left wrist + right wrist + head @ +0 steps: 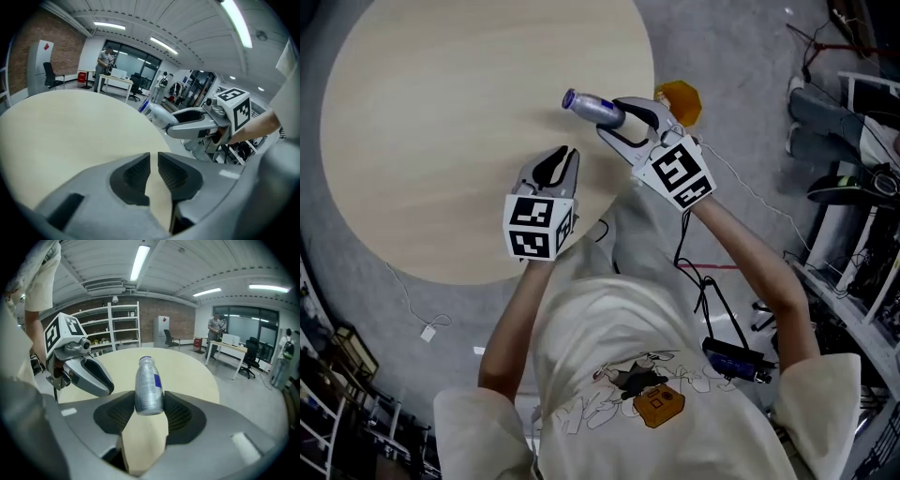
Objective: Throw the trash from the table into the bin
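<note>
Head view is showing the right gripper [617, 120] pinching a silver bottle [592, 107] by its lower body and holding it clear above the near edge of the round table [459, 141]. Right gripper view is confirming both pads pressing on it. The left gripper [566, 152] is carrying nothing, its jaws standing nearly together with a thin slit between them.

Pick-up is judged done; the carry and the drop are remaining. No other trash is showing on the visible tabletop, though its far edge is being cut off. An orange object [680, 101] beyond the right gripper is possibly the bin, but the gripper is covering part of it.
</note>
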A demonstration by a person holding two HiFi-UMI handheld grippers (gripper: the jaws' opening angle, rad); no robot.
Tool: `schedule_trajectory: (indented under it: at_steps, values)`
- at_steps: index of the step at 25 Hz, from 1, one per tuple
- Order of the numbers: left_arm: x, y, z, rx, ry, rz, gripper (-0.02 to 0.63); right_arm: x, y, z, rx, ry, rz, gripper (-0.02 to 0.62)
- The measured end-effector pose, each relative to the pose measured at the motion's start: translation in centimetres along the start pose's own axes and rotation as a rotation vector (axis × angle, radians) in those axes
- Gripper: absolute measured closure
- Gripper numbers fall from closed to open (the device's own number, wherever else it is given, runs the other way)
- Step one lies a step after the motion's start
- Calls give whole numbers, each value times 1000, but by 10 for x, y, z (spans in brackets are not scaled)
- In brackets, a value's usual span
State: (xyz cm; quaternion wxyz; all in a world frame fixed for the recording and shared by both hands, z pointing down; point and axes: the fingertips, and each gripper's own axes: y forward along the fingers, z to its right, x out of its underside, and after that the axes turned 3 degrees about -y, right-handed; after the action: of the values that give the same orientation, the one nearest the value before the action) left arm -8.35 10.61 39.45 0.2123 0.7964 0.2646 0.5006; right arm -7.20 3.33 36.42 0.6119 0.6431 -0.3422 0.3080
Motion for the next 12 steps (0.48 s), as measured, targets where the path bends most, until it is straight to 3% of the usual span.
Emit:
schedule_trajectory:
  at_steps: [3, 12]
  values:
    - [-5, 36, 63, 61, 41, -34, 601, 32, -55, 34, 56, 49, 3, 391]
    - [7, 125, 185, 194, 146, -168, 601, 152, -159, 99, 259, 253, -55, 391]
